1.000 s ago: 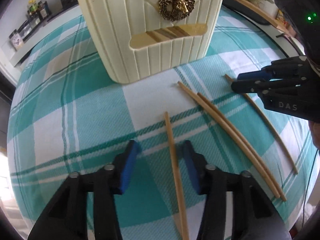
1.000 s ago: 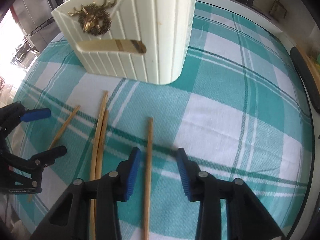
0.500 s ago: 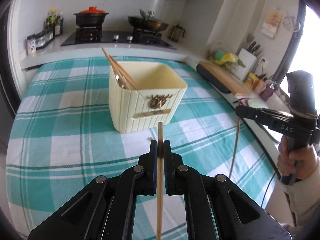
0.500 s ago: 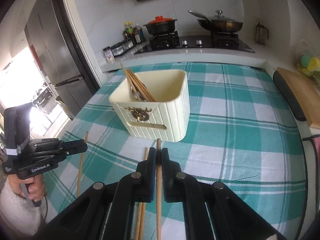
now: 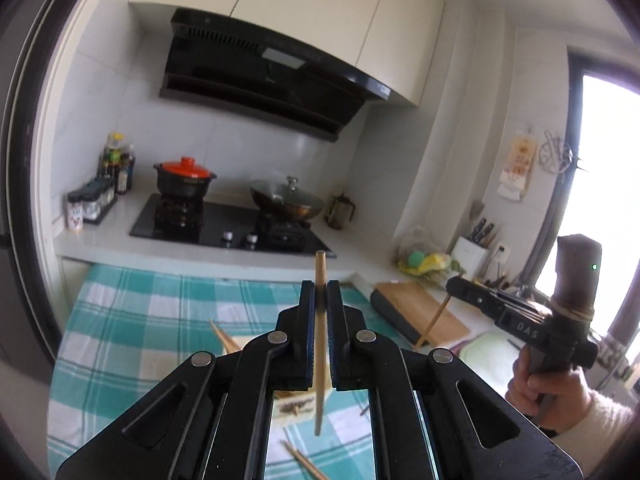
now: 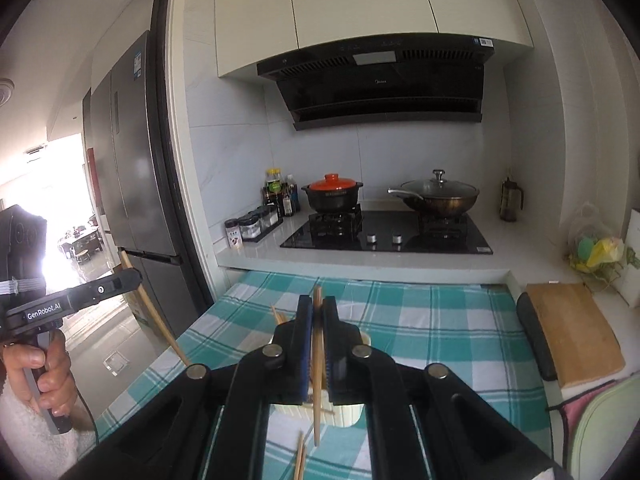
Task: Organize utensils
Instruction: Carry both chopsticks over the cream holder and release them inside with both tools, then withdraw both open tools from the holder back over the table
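Note:
My left gripper [image 5: 320, 293] is shut on a wooden chopstick [image 5: 319, 268] that stands upright, high above the checked cloth [image 5: 132, 320]. My right gripper [image 6: 317, 307] is likewise shut on a second chopstick [image 6: 316, 420], also upright. Each gripper shows in the other's view: the right gripper [image 5: 454, 288] with its stick hanging below, the left gripper [image 6: 134, 278] with its stick slanting down. The cream utensil holder [image 6: 347, 416] sits below, mostly hidden behind my jaws, with chopsticks [image 6: 277, 315] sticking out of it. Two more chopsticks [image 6: 300, 456] lie on the cloth.
Beyond the table is a counter with a hob, a black pot with a red lid [image 6: 332, 192] and a lidded wok [image 6: 438, 196]. A wooden cutting board [image 6: 572, 332] lies at the right. A tall fridge [image 6: 132, 160] stands at the left.
Both grippers closed on one chopstick each on the cloth and lifted them high. Both views have tilted up from the table to the kitchen wall.

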Tool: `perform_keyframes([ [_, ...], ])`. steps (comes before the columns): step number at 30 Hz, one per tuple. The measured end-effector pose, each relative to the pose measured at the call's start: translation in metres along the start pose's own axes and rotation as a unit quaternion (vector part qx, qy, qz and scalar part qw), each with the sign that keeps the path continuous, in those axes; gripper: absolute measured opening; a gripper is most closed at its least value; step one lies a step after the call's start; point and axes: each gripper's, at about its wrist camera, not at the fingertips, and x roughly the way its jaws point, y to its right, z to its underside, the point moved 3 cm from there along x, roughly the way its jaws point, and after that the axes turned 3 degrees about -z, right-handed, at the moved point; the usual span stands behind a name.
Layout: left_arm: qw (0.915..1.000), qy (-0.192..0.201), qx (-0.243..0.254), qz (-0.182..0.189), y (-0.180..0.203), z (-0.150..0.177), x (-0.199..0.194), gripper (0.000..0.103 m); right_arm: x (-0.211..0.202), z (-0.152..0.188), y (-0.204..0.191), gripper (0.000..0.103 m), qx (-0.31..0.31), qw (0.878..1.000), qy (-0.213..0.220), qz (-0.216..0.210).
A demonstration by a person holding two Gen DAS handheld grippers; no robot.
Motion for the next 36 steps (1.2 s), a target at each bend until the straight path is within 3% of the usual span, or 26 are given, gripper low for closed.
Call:
perform_keyframes([
  [4,0.9983,0.039,0.013,-0.041,-0.005,-0.024,0.03,0.004,0.028,-0.033,0.006,0.005,0.001,1.0,0.017,0.008],
  [7,0.9972,0.036,0.02,-0.063,-0.012,-0.02,0.057,0.004,0.046,-0.038,0.009,0.005,-0.004,0.999,0.032,0.016],
  [11,0.997,-0.016,0.009,-0.076,-0.027,0.006,0.097,0.004,0.087,-0.019,0.015,0.005,-0.006,1.0,-0.004,0.026],
  [18,0.986,-0.133,-0.003,-0.101,-0.054,0.061,0.165,0.004,0.167,0.045,0.021,0.006,-0.019,0.991,-0.132,0.026],
  [20,0.9822,-0.147,-0.005,-0.117,-0.058,0.07,0.173,0.011,0.178,0.056,0.022,0.01,-0.018,0.989,-0.146,0.031],
  [21,0.982,-0.15,-0.008,-0.115,-0.057,0.075,0.172,0.028,0.18,0.058,0.022,0.016,-0.013,0.989,-0.147,0.032],
  [22,0.9827,-0.147,-0.012,-0.111,-0.057,0.077,0.167,0.048,0.178,0.06,0.023,0.032,-0.007,0.989,-0.145,0.029],
  [23,0.9838,-0.141,-0.011,-0.11,-0.056,0.079,0.161,0.063,0.173,0.061,0.022,0.042,-0.005,0.99,-0.139,0.024],
  [25,0.9851,-0.131,0.001,-0.111,-0.053,0.082,0.144,0.072,0.16,0.063,0.02,0.043,-0.015,0.991,-0.134,0.02],
  [27,0.9837,-0.143,0.009,-0.109,-0.053,0.092,0.127,0.077,0.145,0.071,0.017,0.043,-0.027,0.989,-0.141,0.015],
  [30,0.9762,-0.192,0.016,-0.101,-0.053,0.123,0.105,0.085,0.116,0.098,0.017,0.045,-0.035,0.986,-0.163,0.016],
  [33,0.9634,-0.248,0.027,-0.098,-0.051,0.174,0.085,0.085,0.085,0.145,0.012,0.046,-0.043,0.981,-0.187,0.018],
  [36,0.9536,-0.279,0.035,-0.107,-0.045,0.23,0.063,0.085,0.055,0.206,0.009,0.047,-0.048,0.975,-0.216,0.031],
])
